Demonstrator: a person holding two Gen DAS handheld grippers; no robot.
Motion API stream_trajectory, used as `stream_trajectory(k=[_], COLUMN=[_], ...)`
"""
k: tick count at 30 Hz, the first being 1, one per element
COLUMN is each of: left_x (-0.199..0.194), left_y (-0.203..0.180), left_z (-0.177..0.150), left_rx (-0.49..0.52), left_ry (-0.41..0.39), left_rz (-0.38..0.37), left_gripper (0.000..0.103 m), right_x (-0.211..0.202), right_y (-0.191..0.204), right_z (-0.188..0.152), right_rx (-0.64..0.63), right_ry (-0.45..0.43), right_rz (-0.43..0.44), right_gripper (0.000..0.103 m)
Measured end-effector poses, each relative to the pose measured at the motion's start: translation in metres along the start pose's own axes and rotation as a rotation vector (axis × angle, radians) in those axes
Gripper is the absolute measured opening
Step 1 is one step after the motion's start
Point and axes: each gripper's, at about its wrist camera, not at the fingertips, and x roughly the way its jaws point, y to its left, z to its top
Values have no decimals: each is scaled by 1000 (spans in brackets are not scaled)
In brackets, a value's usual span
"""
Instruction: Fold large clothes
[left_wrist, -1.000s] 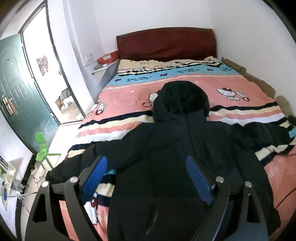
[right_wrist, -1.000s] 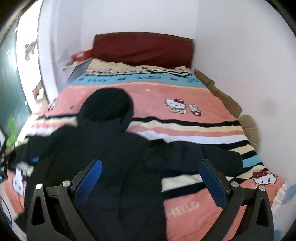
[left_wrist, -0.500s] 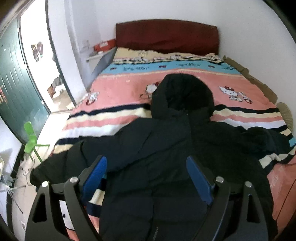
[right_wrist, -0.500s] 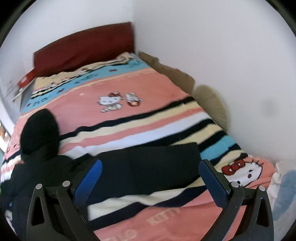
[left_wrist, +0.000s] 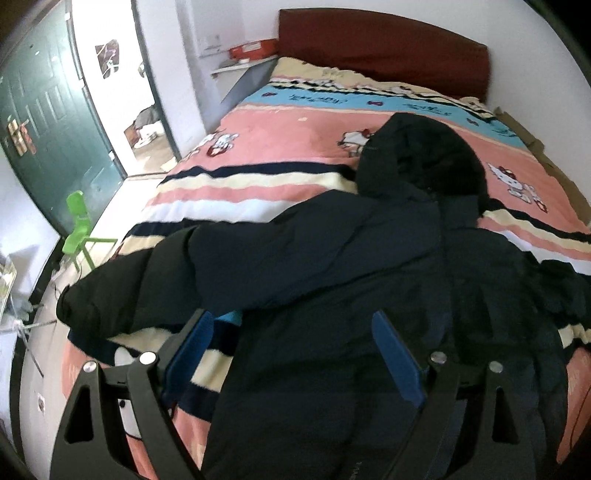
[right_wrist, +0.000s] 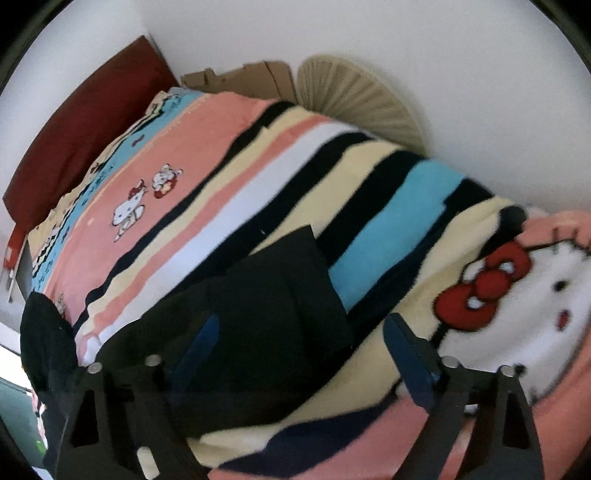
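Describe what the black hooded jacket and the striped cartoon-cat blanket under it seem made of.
Black hooded jacket: likely padded synthetic shell, matte; it puffs in thick rounded folds along the sleeve.
Striped cartoon-cat blanket: probably plush fleece; soft, fuzzy stripe edges and no sheen.

One black hooded jacket (left_wrist: 369, 288), one striped blanket (right_wrist: 280, 177), one green chair (left_wrist: 79, 229), one headboard (left_wrist: 384, 44).
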Motion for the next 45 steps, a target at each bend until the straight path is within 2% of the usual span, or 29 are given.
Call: stream_trajectory(k=[8, 10, 14, 18, 25, 31, 39, 42, 45], left_x=[1, -2, -8, -15, -47, -76, -105, -110, -110], left_y=[8, 11, 19, 28, 45, 64, 86, 97, 114], left_z=[-11, -12, -12, -11, -10, -17, -31, -35, -39], left_rx=[-14, -20, -44, -77, -104, -115, -110, -107, -124], left_ry=[32, 25, 1, -19, -81, -120, -174, -188, -187], left_rz=[45, 52, 71, 65, 28, 22, 13, 14, 9], left_gripper=[88, 88, 88, 88, 88, 88, 88, 88, 88], right_x=[58, 66, 61, 37, -35, -114, -195, -212, -214], right_y=[-13, -12, 5, 25, 66, 133, 256, 310, 358], right_z=[-7, -12, -17, -19, -24, -32, -76, -105, -137], right_rx=[79, 80, 25, -32, -74, -161, -326, -404, -476], right_ry=[94, 106, 86, 36, -79, -146, -150, -125, -93], right_rz=[-8, 0, 14, 51, 217, 395, 615, 681, 709], right_gripper=[80, 69, 33, 23, 20, 19, 19, 19, 19])
